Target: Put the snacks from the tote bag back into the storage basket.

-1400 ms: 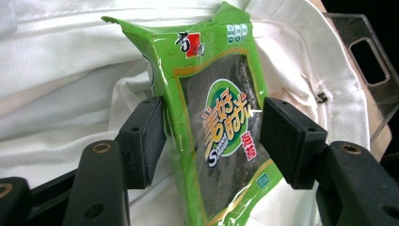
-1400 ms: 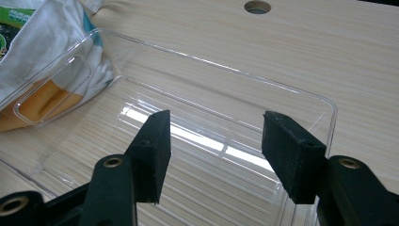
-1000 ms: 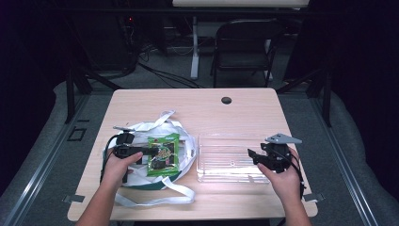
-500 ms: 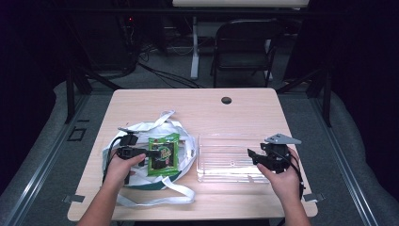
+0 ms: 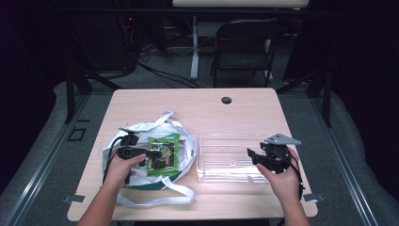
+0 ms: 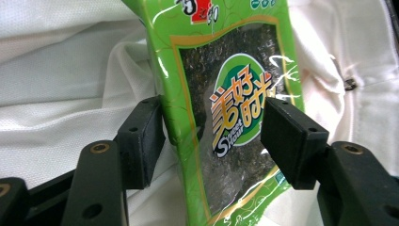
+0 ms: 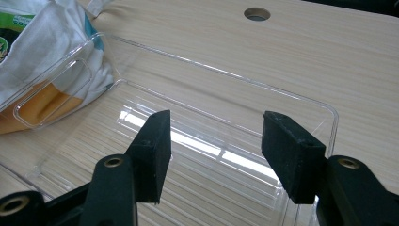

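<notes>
Dark floor, a folding chair and cable runs lie behind the pale wooden tabletop [image 5: 197,108], which carries a white cloth bag with long white straps [image 5: 181,134] on its left half and a clear, shallow rectangular plastic tray [image 5: 226,162] on its right half.

Compared with 1 second ago, the left gripper [image 5: 151,153] has pushed a little further in over the green foil snack packet with a dark window and a round logo [image 5: 162,154], which lies on top of the bag. The packet itself seems not to have shifted, and the right gripper [image 5: 251,157] has held its place at the tray's near right corner. That reads as the approach closing into a grasp, with the packet probably bound for the tray.

In the left gripper view the 2 jaws stand wide apart on either side of the packet [image 6: 226,113]: the left one sits at or just against the packet's edge, while the right one overlaps the packet's right side, and I cannot tell if it touches. Nothing is clamped yet.

In the right gripper view the jaws are also well apart, poised above the tray's floor [image 7: 197,155] and holding nothing.
</notes>
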{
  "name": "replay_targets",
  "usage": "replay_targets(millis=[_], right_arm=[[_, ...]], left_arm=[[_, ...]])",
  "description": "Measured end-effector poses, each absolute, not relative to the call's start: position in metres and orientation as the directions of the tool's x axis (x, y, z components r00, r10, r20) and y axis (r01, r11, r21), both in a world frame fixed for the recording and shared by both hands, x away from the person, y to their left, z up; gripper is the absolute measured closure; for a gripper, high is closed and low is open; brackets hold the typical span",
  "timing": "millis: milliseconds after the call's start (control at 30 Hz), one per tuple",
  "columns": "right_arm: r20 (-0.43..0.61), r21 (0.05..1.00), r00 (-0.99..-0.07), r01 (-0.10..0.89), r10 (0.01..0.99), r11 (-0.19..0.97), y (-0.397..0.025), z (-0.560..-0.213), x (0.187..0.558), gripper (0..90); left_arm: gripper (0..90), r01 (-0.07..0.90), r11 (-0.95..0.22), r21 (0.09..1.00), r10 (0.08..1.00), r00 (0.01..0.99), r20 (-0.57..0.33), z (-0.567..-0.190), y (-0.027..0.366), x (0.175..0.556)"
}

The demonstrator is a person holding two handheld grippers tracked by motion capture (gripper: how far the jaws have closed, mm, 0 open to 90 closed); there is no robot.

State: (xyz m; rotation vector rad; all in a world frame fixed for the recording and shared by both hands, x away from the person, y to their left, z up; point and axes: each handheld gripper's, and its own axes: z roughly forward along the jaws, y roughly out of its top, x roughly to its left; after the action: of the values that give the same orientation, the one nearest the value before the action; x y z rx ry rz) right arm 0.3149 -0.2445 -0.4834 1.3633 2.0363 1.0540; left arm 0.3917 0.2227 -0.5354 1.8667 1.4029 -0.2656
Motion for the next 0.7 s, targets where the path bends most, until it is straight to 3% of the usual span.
replay_targets(millis=[700], right_arm=[[0.037,0.799,-0.396,0.563,0.917,0.211,-0.244,-0.485,0.317,43.0]], left_arm=[[54.7,0.834,-0.126,0.537,0.636,0.484,-0.601,-0.516,0.224,0.385]])
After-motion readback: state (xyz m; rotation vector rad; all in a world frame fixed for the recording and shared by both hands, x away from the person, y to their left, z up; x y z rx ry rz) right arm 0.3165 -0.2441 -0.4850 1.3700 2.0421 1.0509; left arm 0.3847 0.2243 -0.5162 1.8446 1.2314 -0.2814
